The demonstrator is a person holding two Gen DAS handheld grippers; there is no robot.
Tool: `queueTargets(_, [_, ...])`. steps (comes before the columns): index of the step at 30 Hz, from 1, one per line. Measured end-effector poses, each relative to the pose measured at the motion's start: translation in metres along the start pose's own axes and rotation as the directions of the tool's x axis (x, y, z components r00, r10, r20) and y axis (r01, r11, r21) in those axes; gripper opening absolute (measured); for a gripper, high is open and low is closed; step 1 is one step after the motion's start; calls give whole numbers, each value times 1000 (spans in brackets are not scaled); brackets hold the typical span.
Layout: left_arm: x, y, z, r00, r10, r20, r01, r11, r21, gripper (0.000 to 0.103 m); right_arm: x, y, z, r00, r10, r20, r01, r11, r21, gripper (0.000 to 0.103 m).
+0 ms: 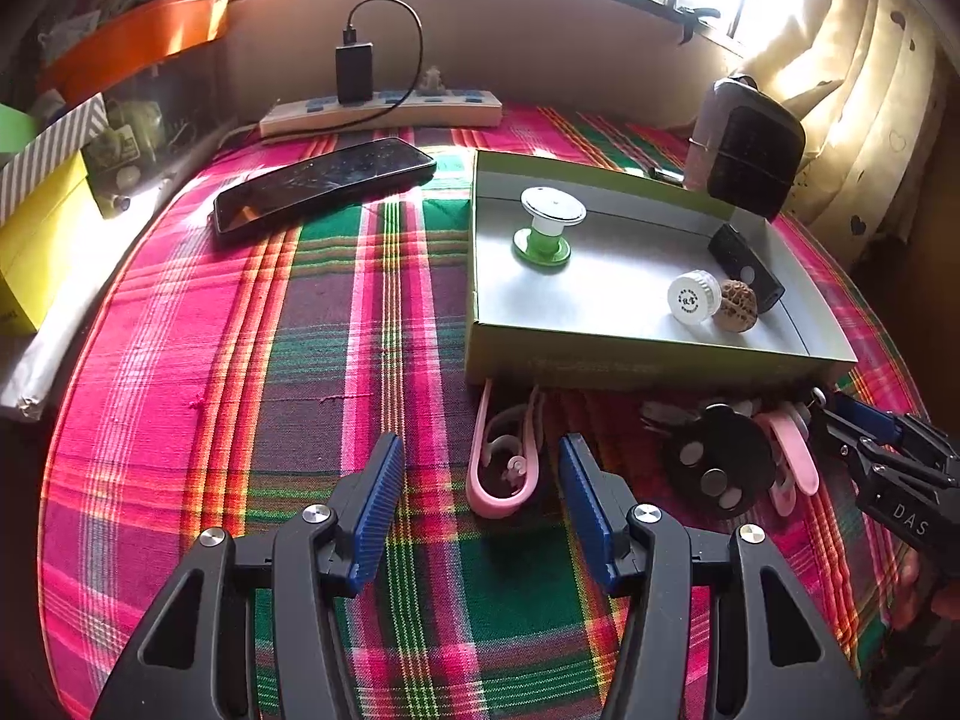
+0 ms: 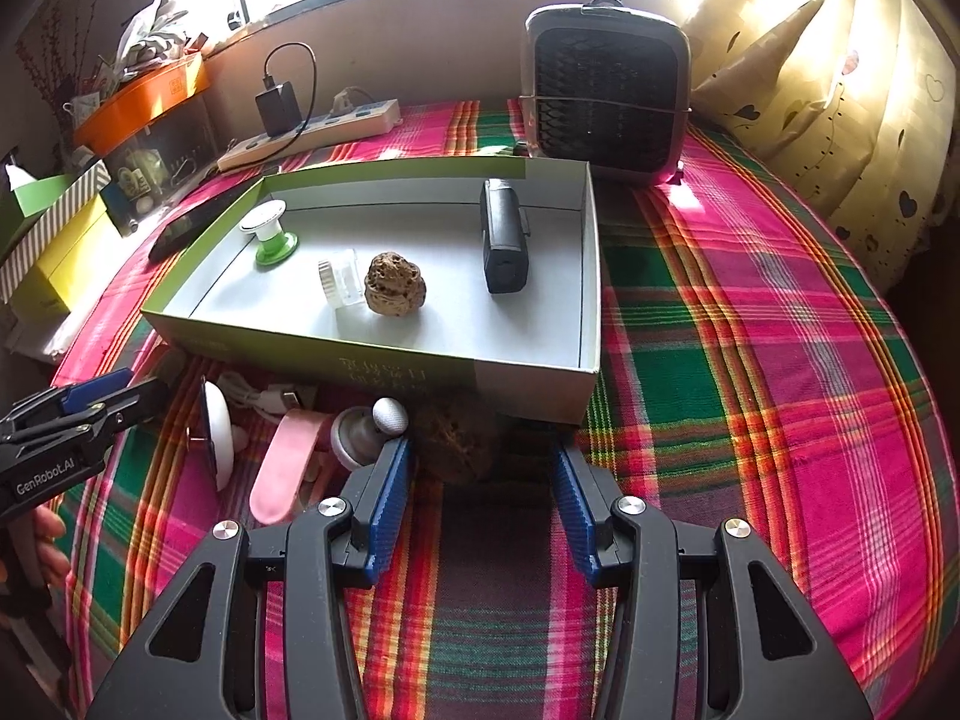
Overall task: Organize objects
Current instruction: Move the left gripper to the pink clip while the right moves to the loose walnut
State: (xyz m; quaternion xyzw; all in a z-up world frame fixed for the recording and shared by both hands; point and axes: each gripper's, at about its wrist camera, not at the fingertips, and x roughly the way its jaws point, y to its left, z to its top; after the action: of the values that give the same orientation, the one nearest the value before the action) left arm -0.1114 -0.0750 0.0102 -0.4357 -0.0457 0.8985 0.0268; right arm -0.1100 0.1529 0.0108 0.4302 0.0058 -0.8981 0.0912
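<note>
Right wrist view puts the right gripper (image 2: 480,483) lowest and nearest, jaws spread wide and holding nothing. Straight ahead, just past the fingertips and roughly centred between them, sits a brown wrinkled walnut (image 2: 459,444) on the plaid cloth (image 2: 750,360), deep in the shadow of the box wall, so its outline is hard to read. It looks roundish, with no clear long axis. This gripper seems the nearer one to it, and a short forward reach would likely bring it between the jaws.

Left of it lie a white-and-grey knobbed piece (image 2: 366,432) and a pink clip (image 2: 282,465). In the left wrist view the left gripper (image 1: 480,492) is also open and empty, with a pink loop-shaped clip (image 1: 504,462) just beyond its tips, long axis running away from the camera.

Farther on, the green-sided box (image 2: 384,366) already holds a second walnut (image 2: 393,285), a small clear jar (image 2: 342,279), a green-and-white spool (image 2: 270,234) and a black device (image 2: 504,237).
</note>
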Motion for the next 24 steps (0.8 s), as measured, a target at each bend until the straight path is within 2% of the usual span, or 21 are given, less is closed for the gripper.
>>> queueTargets(13, [3, 0, 2, 1000, 16, 21, -17, 1000, 25, 52, 0, -2, 0, 998, -62, -4, 62, 998, -16, 47])
queueTargets(24, [3, 0, 2, 1000, 14, 28, -15, 1000, 20, 52, 1, -2, 0, 998, -65, -4, 65, 998, -21, 46])
